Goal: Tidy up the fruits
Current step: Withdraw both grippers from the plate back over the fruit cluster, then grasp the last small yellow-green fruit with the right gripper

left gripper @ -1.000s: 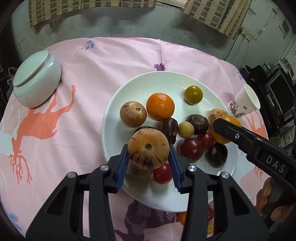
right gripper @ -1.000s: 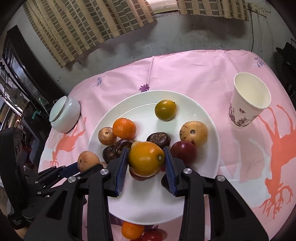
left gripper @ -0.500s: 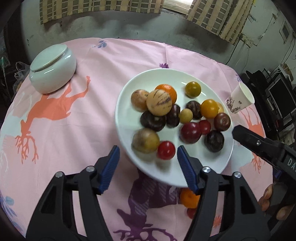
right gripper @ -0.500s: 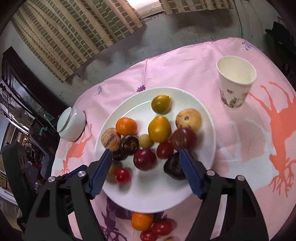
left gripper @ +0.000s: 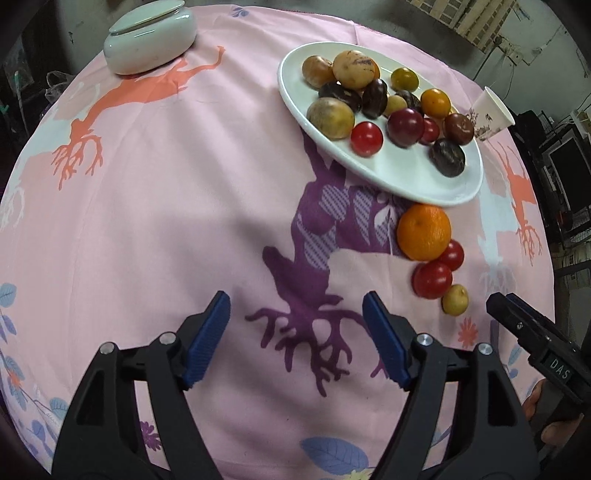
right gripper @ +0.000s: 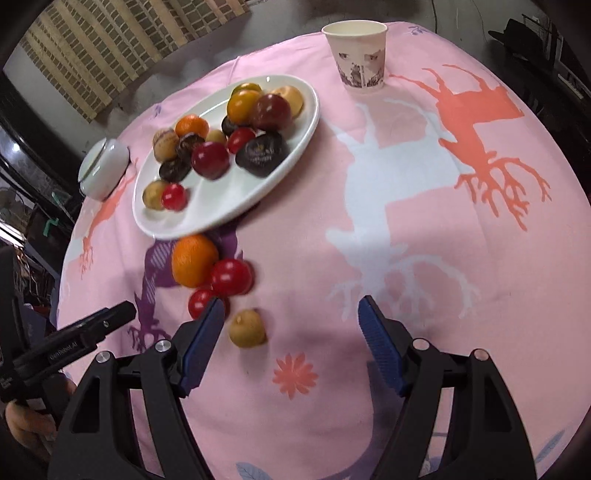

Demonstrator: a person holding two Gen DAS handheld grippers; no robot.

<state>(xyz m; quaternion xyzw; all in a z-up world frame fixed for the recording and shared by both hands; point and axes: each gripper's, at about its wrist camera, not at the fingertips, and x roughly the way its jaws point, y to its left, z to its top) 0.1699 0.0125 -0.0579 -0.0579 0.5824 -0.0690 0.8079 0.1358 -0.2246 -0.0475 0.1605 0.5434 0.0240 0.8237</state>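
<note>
Surface: pink printed tablecloth [left gripper: 184, 184].
Upper left: pale lidded ceramic jar [left gripper: 149, 35].
Fruit: piled on white oval plate [left gripper: 406, 173]; 4 loose below.
Left gripper [left gripper: 295, 332]: opening, empty.
Right gripper [right gripper: 291, 332]: wide, empty.

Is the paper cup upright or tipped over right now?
Upright. In the right wrist view the paper cup stands on its base on the pink cloth, open rim facing up, apart from the plate.

Plate [left gripper: 406, 177]: white, oval, heaped with mixed fruits [left gripper: 388, 99] — red, yellow, orange, dark purple. Loose beside its near rim: orange [left gripper: 424, 232], two red tomatoes [right gripper: 232, 277], small yellow fruit [right gripper: 246, 328], clustered, on pink cloth.
</note>
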